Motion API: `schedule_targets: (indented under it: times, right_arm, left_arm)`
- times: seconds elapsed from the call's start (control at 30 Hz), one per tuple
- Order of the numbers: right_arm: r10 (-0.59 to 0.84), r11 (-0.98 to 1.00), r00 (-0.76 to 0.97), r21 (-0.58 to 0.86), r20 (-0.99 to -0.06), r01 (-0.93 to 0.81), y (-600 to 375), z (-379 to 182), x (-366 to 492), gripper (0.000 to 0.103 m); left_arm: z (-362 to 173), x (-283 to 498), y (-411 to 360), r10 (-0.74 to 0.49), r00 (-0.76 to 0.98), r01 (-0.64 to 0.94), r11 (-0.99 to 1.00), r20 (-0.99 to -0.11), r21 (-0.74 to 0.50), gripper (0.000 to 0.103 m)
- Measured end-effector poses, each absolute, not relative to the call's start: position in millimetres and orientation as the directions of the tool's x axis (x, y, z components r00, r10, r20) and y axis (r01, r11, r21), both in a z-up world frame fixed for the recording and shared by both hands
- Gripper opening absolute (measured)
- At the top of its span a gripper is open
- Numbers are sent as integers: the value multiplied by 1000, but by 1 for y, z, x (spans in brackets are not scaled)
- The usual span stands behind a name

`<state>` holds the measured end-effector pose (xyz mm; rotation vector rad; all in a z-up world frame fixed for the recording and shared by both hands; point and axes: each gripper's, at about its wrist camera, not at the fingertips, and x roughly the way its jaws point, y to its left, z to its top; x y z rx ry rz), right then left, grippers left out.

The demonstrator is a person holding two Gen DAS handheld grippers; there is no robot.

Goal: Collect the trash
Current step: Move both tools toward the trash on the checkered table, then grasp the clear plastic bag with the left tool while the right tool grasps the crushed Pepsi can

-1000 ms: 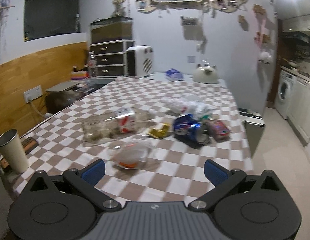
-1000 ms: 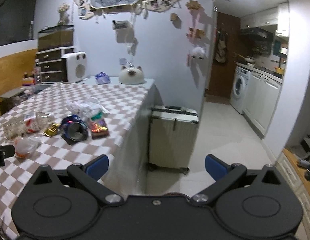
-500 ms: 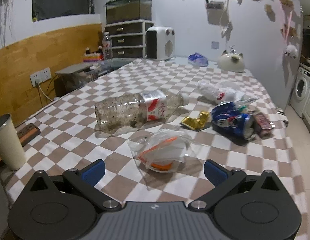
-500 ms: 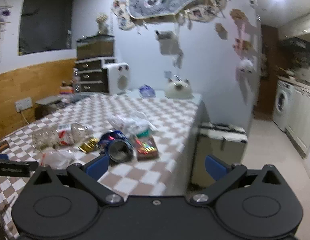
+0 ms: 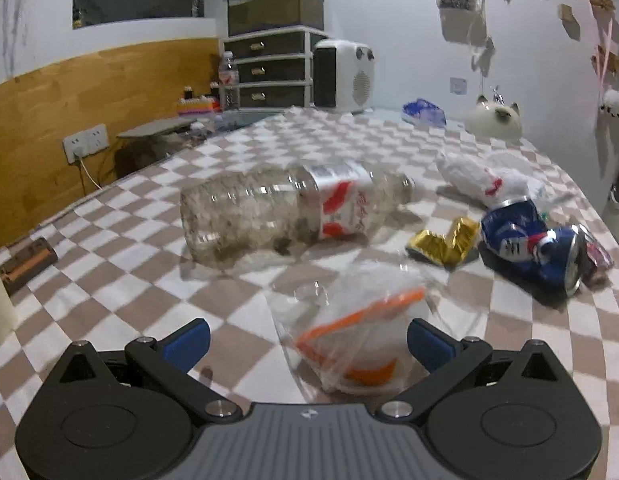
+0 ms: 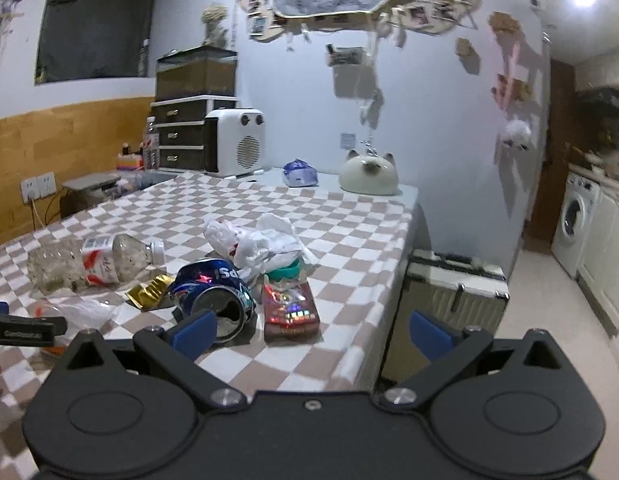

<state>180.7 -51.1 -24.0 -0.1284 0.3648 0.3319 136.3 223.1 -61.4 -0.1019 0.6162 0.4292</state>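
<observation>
Moved in low and close with the left gripper (image 5: 308,340), jaws wide apart, so that the clear plastic bag (image 5: 349,328) with the orange strip lay between the blue fingertips, nothing clamped yet. Meant, probably, the first pick of the trash. At 11 o'clock from the bag lay the empty bottle (image 5: 285,210), at 2 o'clock the crushed can (image 5: 533,242). Held the right gripper (image 6: 313,334) open too, near the can (image 6: 213,292), gripping nothing.

Crushed blue can (image 6: 213,288): letters "Sd" legible. Bottle (image 5: 285,210) label: red characters, unreadable.
</observation>
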Motion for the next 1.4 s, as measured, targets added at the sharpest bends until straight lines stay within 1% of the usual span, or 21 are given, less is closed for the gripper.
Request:
schedule_targets:
  times: [0.03, 0.07, 0.1, 0.2, 0.23, 0.3, 0.4, 0.5, 0.63, 0.67, 0.7, 0.77, 0.8, 0.87, 0.9, 0.93, 0.97, 1.13, 1.17, 1.27, 1.4]
  right_arm:
    - [303, 931, 884, -85, -355, -354, -48, -27, 186, 102]
    - [311, 924, 887, -111, -341, -366, -44, -30, 192, 97]
    - [313, 917, 887, -135, -339, -376, -39, -33, 200, 89]
    - [344, 890, 862, -163, -373, -426, -26, -41, 224, 79]
    - [364, 878, 850, -163, -381, -449, -22, -43, 230, 78]
    - [399, 857, 828, -160, -395, -490, -15, -48, 242, 69]
    - [431, 836, 795, -143, -426, -529, -4, -55, 258, 63]
    - [443, 815, 777, -160, -448, -557, 7, -61, 271, 61]
    - [465, 791, 753, -164, -467, -590, 18, -65, 275, 59]
    - [475, 784, 742, -156, -473, -601, 21, -65, 275, 55]
    - [489, 774, 729, -147, -479, -616, 24, -66, 273, 54]
    - [532, 738, 689, -130, -492, -662, 32, -67, 268, 51]
    - [557, 713, 666, -126, -496, -690, 36, -68, 264, 49]
    - [587, 676, 636, -129, -501, -725, 43, -69, 257, 48]
    - [600, 660, 624, -130, -501, -740, 46, -69, 253, 47]
    - [618, 642, 606, -124, -501, -757, 48, -68, 250, 47]
    - [637, 622, 586, -114, -501, -774, 48, -67, 247, 46]
    - [701, 574, 538, -77, -468, -815, 38, -53, 244, 45]
    - [708, 575, 538, -69, -457, -815, 35, -49, 246, 46]
    - [715, 597, 548, -28, -434, -802, 30, -40, 260, 48]
    - [721, 621, 529, 79, -447, -779, 30, -43, 287, 53]
  left_arm:
    - [-63, 135, 223, 355, 735, -422, 906, -578, 20, 103]
    - [-64, 133, 225, 348, 736, -424, 906, -581, 6, 103]
    - [-65, 132, 227, 340, 733, -427, 904, -590, -10, 103]
    - [-70, 127, 238, 289, 736, -428, 899, -612, -90, 103]
    - [-70, 124, 238, 284, 745, -426, 899, -604, -103, 103]
    - [-70, 123, 239, 279, 749, -424, 899, -601, -111, 103]
    - [-68, 122, 236, 291, 753, -424, 900, -591, -97, 103]
    - [-60, 117, 229, 325, 779, -416, 908, -535, -54, 98]
    - [-49, 117, 221, 347, 807, -403, 915, -478, -17, 81]
    - [-47, 118, 220, 347, 810, -398, 918, -472, -7, 76]
    - [-46, 120, 218, 348, 812, -392, 920, -468, 3, 73]
    - [-46, 124, 216, 343, 813, -380, 925, -470, 18, 64]
    - [-47, 126, 215, 336, 813, -371, 929, -475, 22, 61]
    - [-49, 129, 214, 323, 811, -355, 934, -488, 27, 45]
    - [-51, 129, 214, 318, 810, -350, 936, -493, 29, 40]
    - [-52, 130, 215, 312, 809, -345, 938, -498, 27, 28]
    - [-54, 129, 215, 309, 807, -345, 938, -502, 24, 23]
    - [-55, 119, 217, 284, 826, -329, 944, -487, -8, 13]
    - [-54, 116, 217, 281, 829, -329, 944, -483, -15, 12]
    - [-52, 109, 217, 271, 837, -326, 945, -475, -36, 9]
    - [-50, 102, 217, 258, 839, -322, 945, -480, -55, 8]
